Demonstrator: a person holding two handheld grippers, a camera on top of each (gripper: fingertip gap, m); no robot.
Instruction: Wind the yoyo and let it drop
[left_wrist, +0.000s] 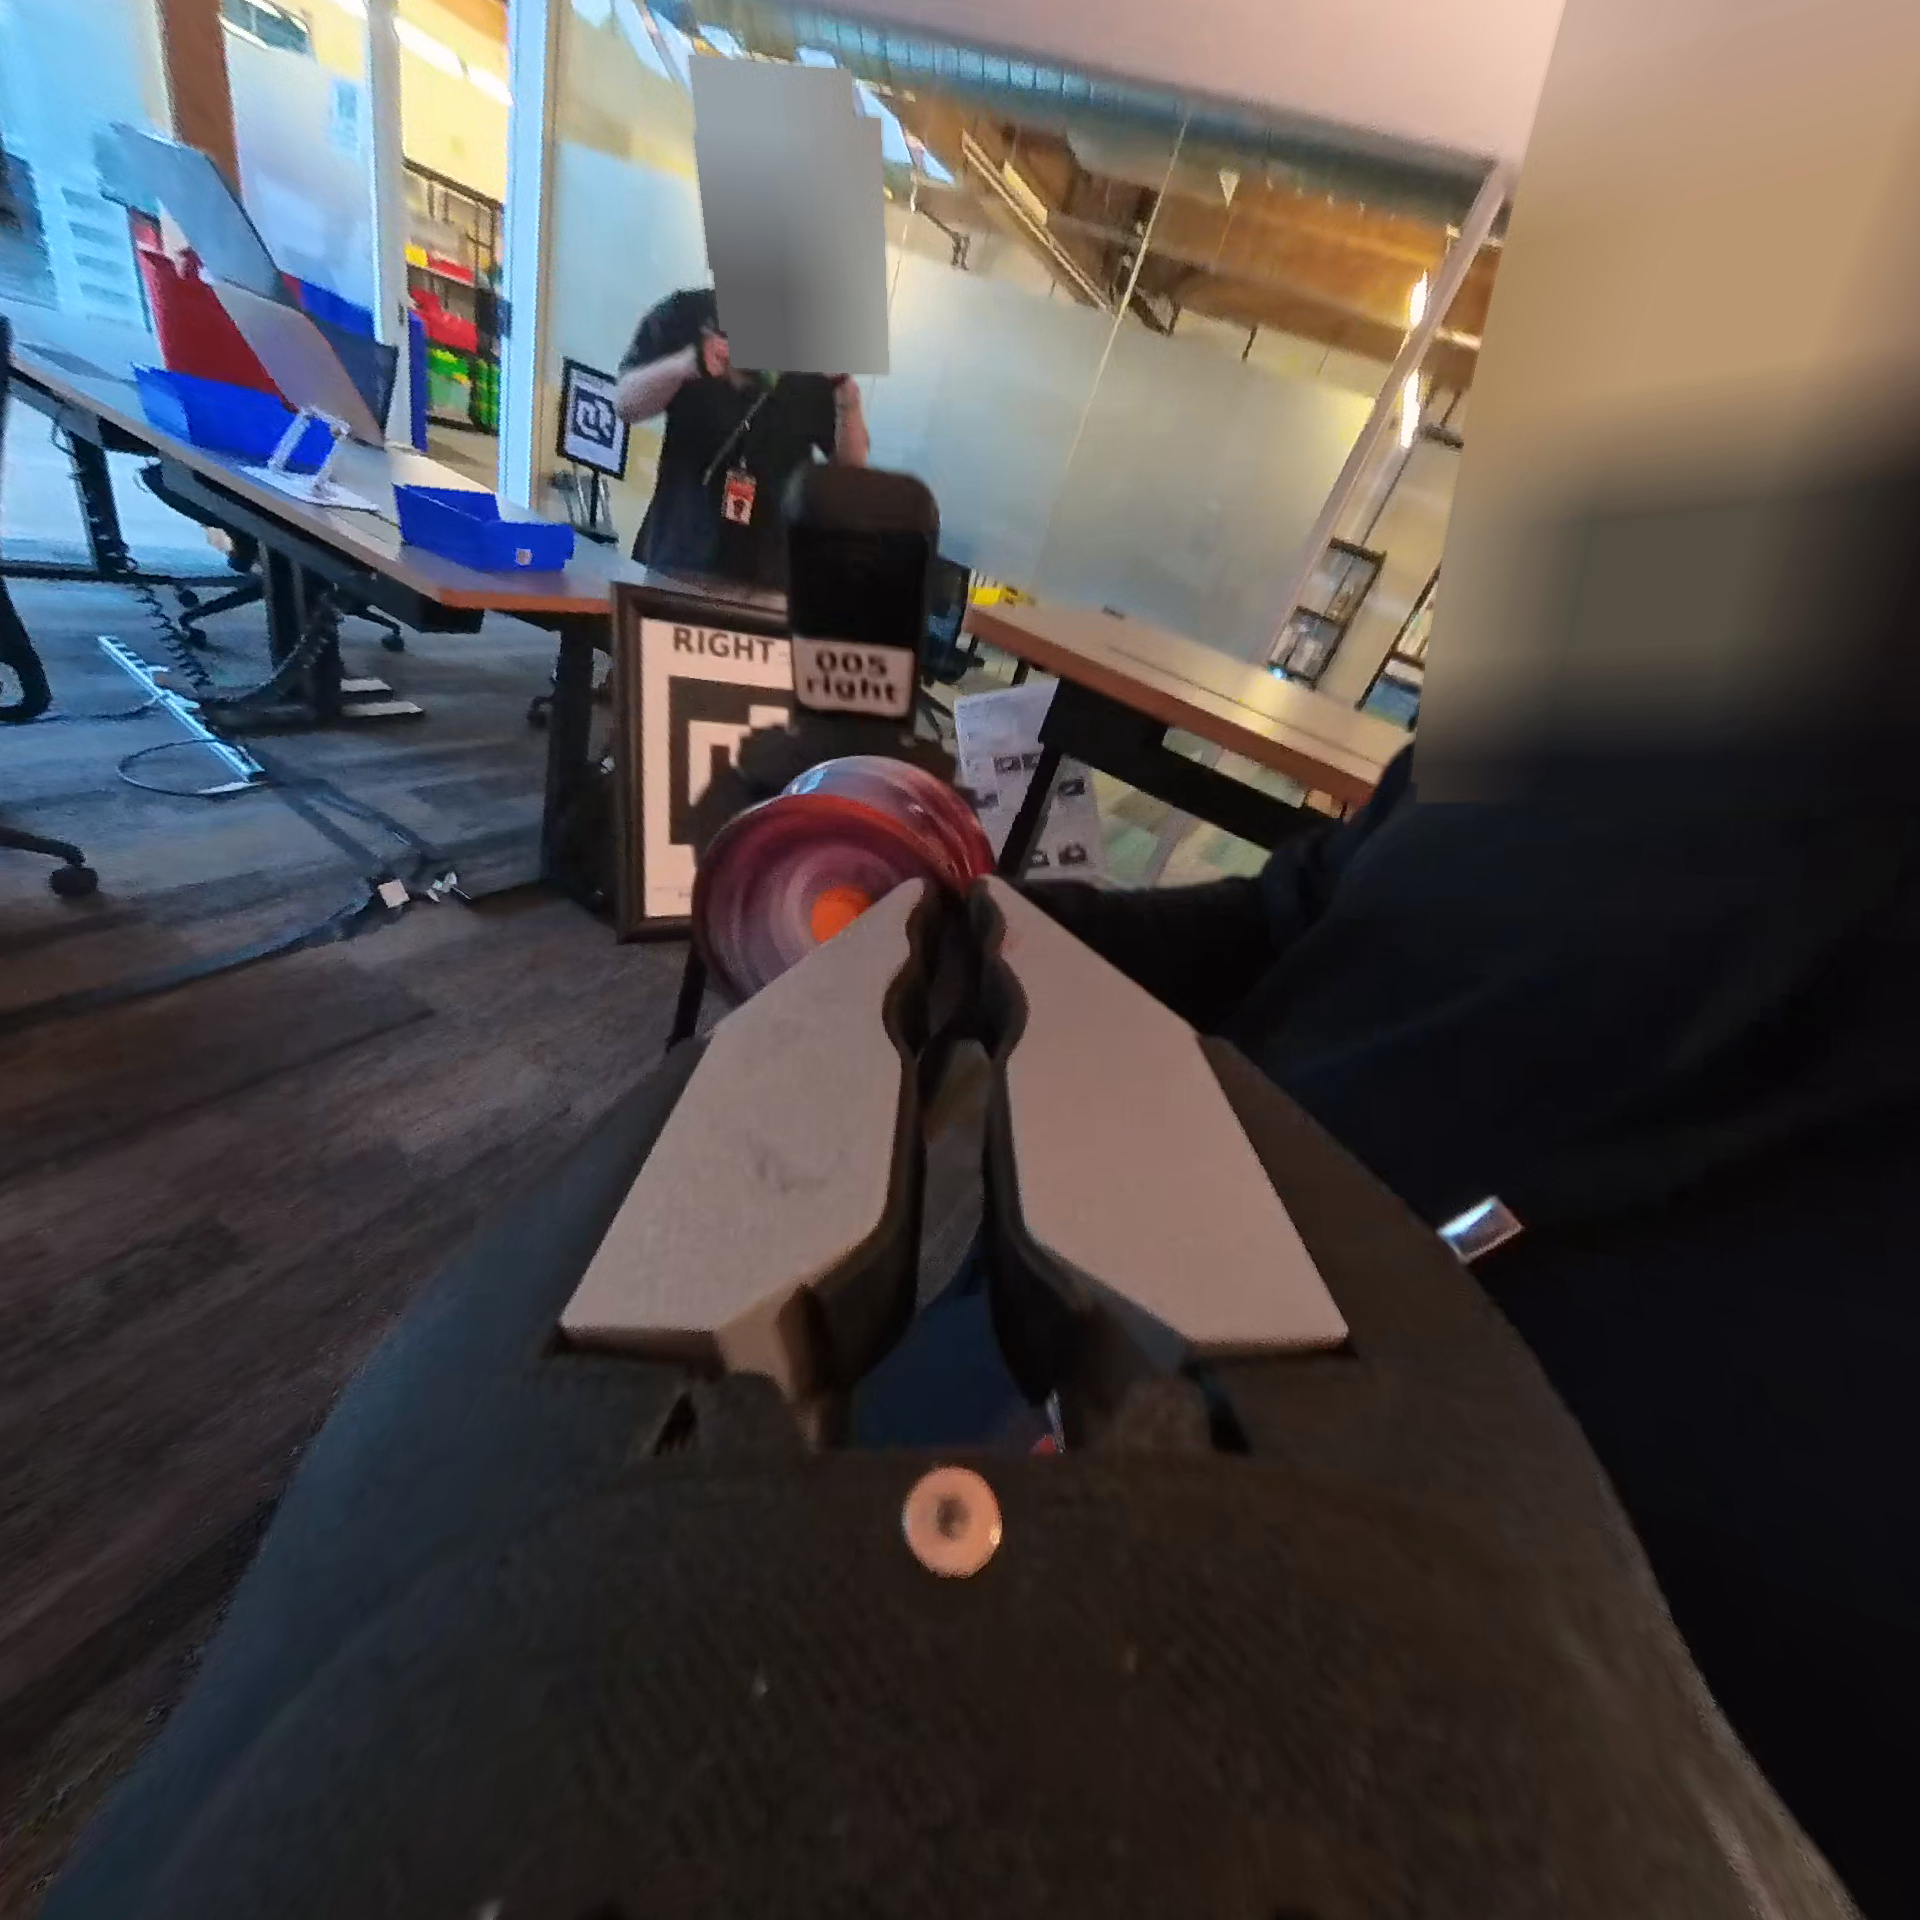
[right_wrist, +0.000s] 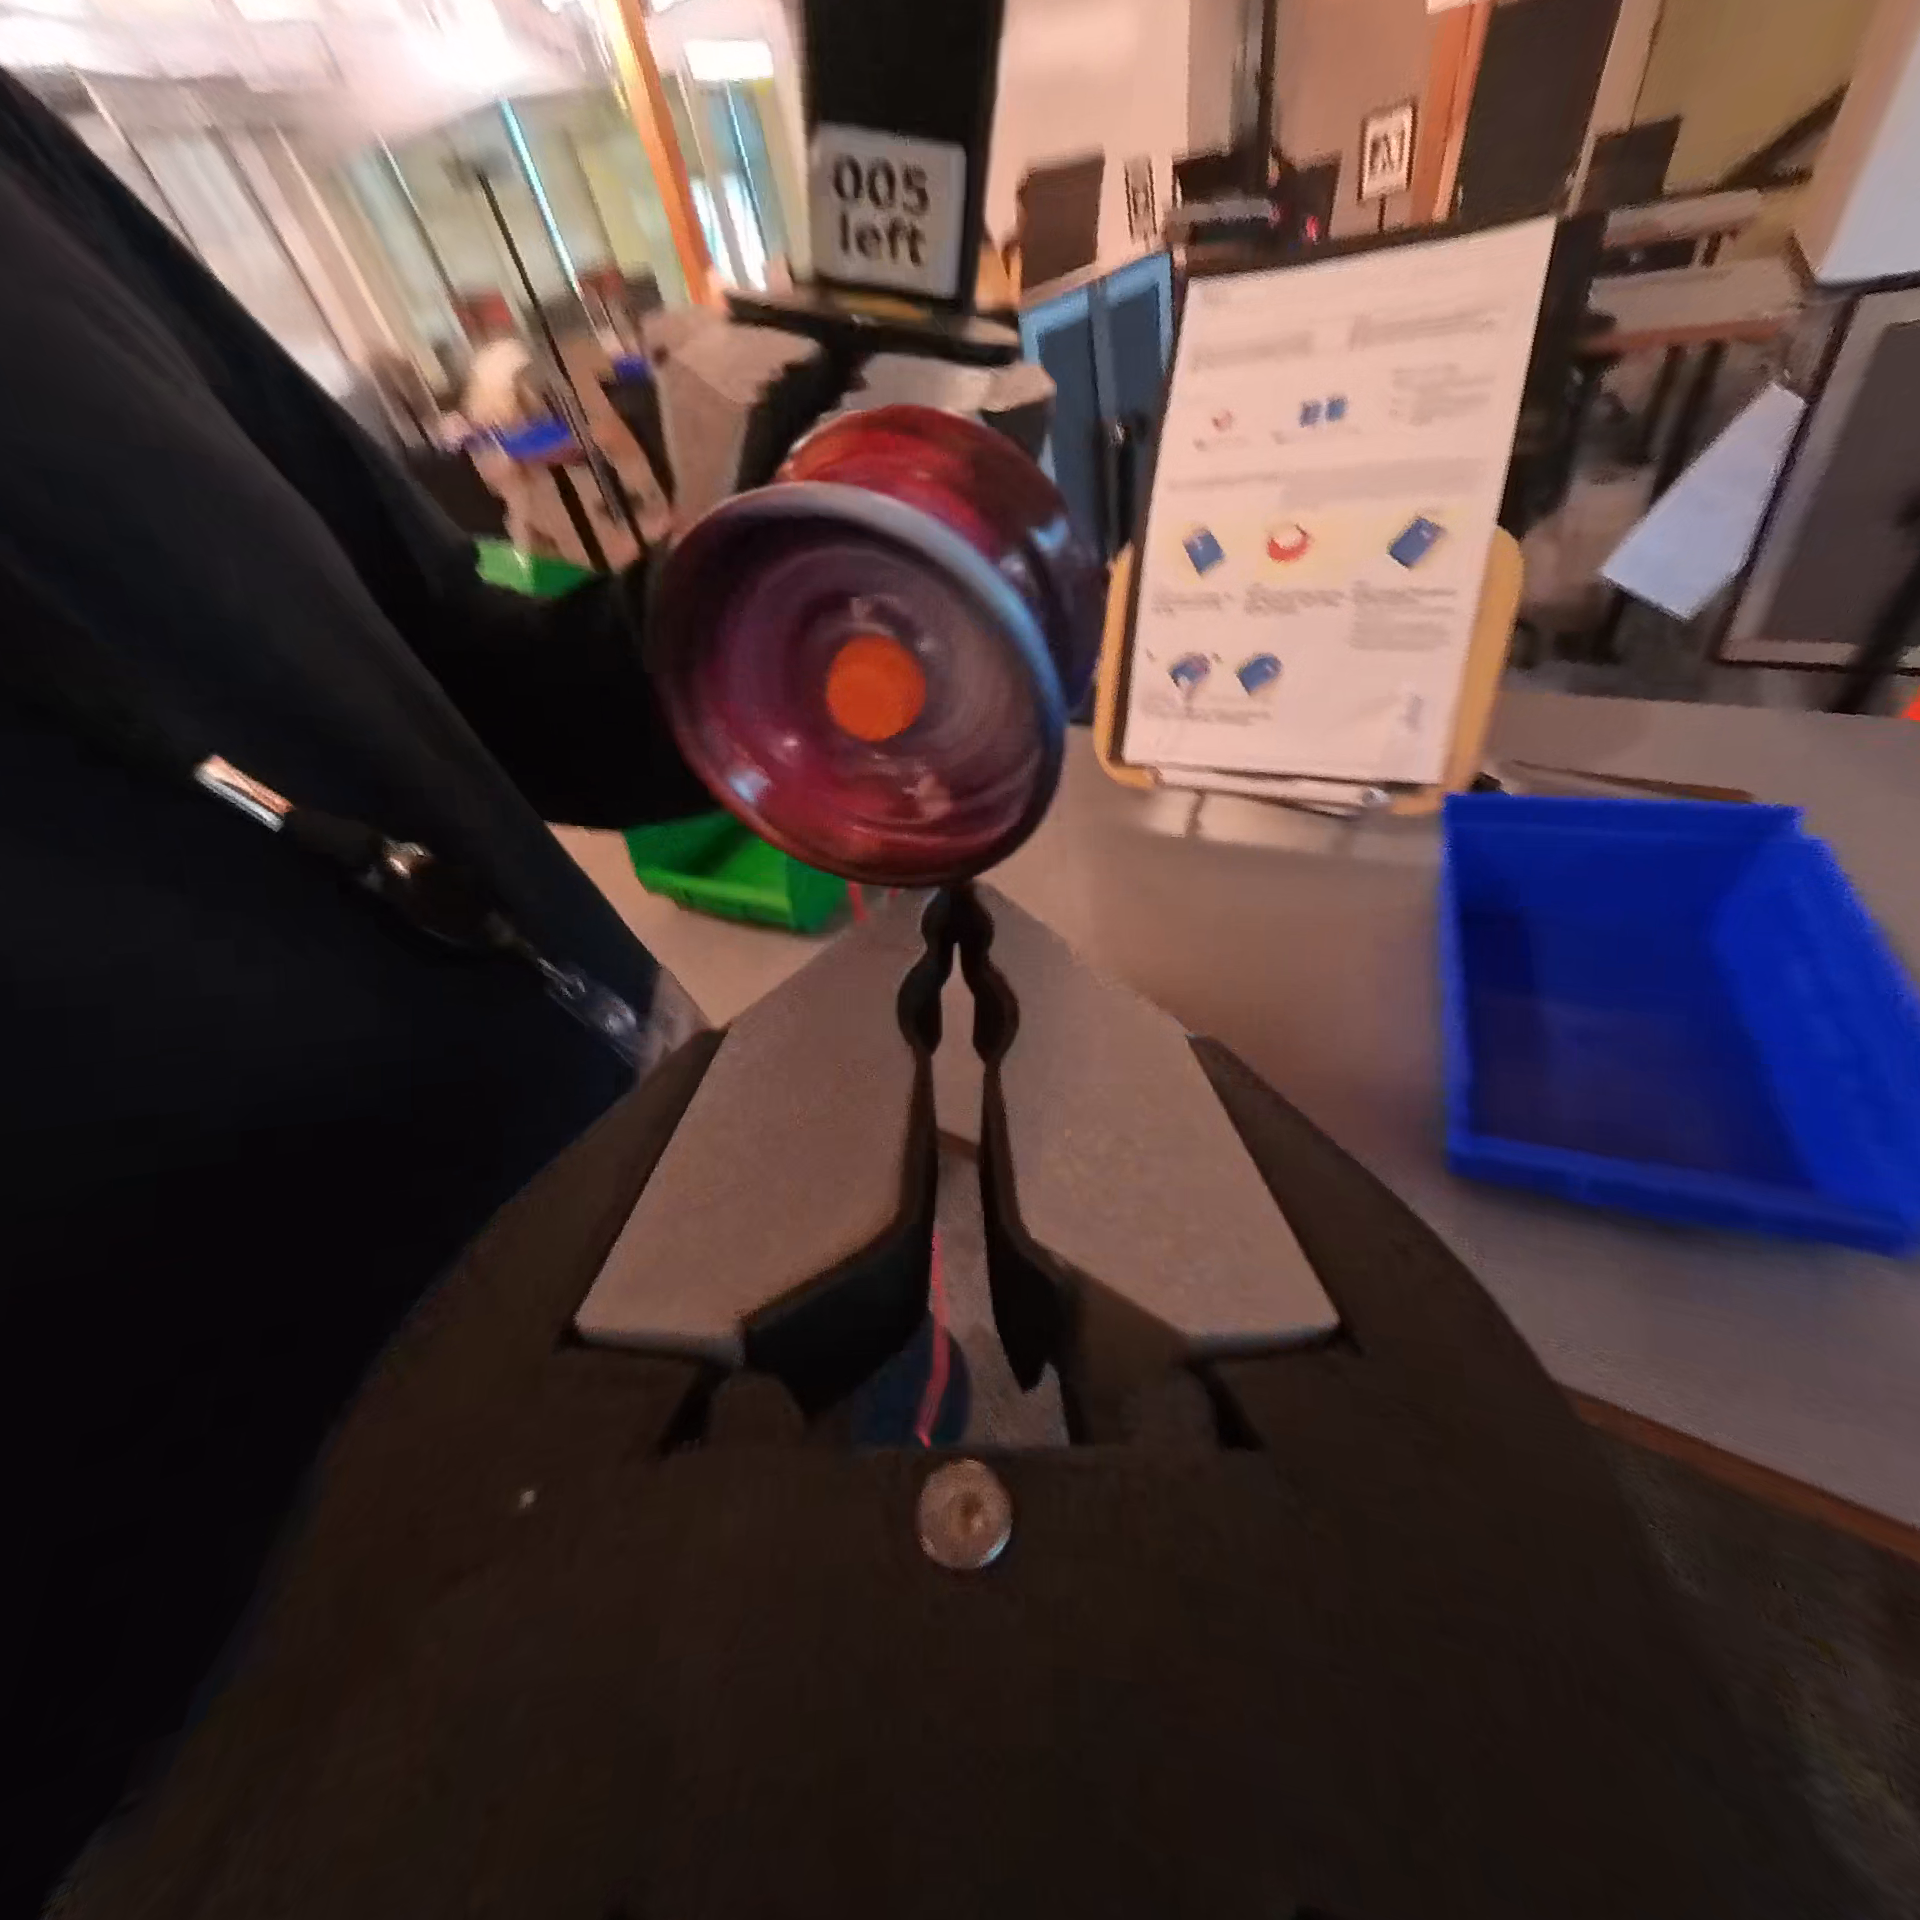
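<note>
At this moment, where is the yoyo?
The yoyo is in the air between both grippers, just beyond each one's shut jaws; the green bin sits behind it.

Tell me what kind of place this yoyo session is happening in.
Probably an open-plan office or lab workspace: long wood-topped desks on black legs, frosted glass partition walls, blue plastic parts bins, and a framed black-and-white marker board leaning on the floor.
</note>
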